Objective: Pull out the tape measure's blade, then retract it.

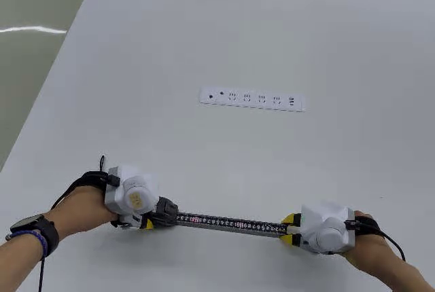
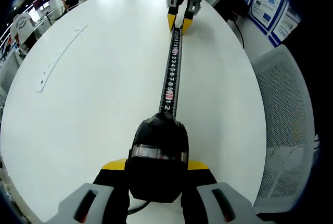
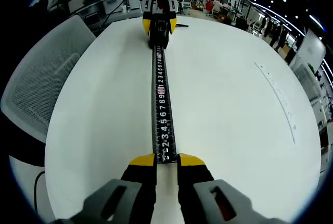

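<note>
Along the near edge of the white table [image 1: 272, 34], the left gripper [image 2: 156, 166] clamps its jaws on the tape measure's black case [image 1: 166, 212] to anchor it, while the right gripper [image 3: 166, 160], off to the right, pinches the tip of the blade [image 3: 160, 94], which lies drawn out flat between them.

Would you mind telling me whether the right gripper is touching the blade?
Touching. In the right gripper view, the right gripper is shut on the end of the blade.
</note>
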